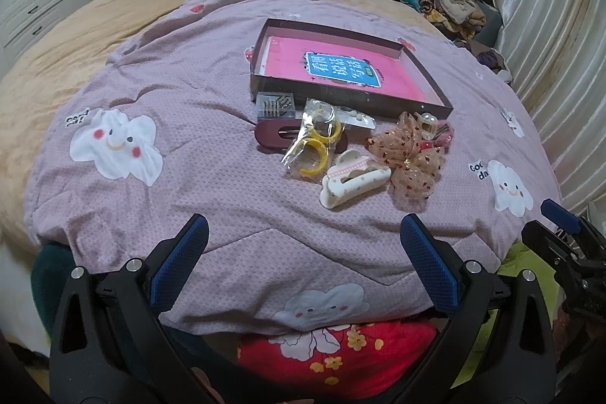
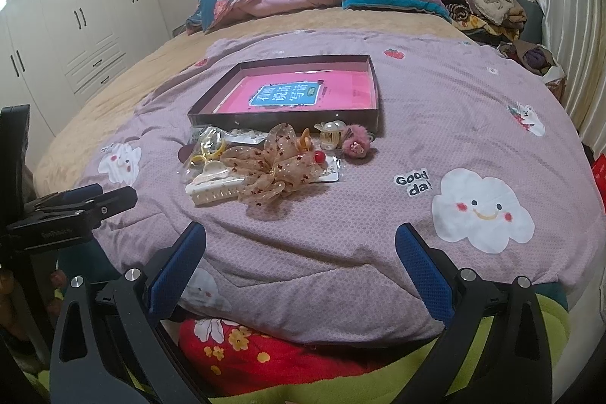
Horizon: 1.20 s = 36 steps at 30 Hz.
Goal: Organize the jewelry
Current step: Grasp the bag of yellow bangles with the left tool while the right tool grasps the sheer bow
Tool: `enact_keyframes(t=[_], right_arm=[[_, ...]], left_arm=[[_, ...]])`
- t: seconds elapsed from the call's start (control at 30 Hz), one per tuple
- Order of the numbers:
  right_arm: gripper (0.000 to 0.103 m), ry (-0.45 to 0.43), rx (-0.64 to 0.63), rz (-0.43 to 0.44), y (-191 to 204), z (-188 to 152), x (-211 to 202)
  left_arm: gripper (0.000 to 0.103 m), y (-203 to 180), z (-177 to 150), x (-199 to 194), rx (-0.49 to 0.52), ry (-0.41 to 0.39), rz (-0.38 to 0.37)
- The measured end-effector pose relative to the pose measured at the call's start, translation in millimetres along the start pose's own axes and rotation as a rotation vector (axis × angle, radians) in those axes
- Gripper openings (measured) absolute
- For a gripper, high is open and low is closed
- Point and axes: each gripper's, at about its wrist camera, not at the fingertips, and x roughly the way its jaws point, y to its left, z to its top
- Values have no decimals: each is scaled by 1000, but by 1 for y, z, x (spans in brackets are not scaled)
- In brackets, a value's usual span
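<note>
The left gripper (image 1: 303, 233) is wide open and holds nothing, and so is the right gripper (image 2: 301, 241). Both wait at the near edge of the bed (image 2: 113, 93). The jewelry sits in a small pile in the middle of the purple blanket (image 1: 189, 184), just in front of the open box (image 1: 435, 89).

We think the first pick is next. The white hair claw (image 1: 354, 182) is nearest and on top, so we start there and grip it across its middle.

The yellow rings (image 1: 318, 148) are in a shiny bag that may slip. The bow (image 2: 272, 165) hides things under it, and we cannot tell what the tiny bits are.
</note>
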Motion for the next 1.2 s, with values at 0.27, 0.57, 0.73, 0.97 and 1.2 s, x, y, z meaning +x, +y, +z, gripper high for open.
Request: enact_keyframes(t=[0.27, 0.57, 0.73, 0.97, 1.2], right_arm=[[99, 19, -18, 26, -4, 13, 17], [99, 57, -4, 37, -20, 25, 44], [99, 71, -1, 26, -26, 29, 56], [99, 94, -35, 32, -23, 35, 77], [99, 125, -60, 98, -9, 42, 98]], left_arm=[[95, 13, 13, 10, -23, 12, -16], [95, 10, 46, 48, -5, 63, -64], [95, 11, 64, 82, 16, 95, -108], [83, 9, 75, 121, 54, 187, -146], [47, -3, 86, 125, 155, 178, -132]])
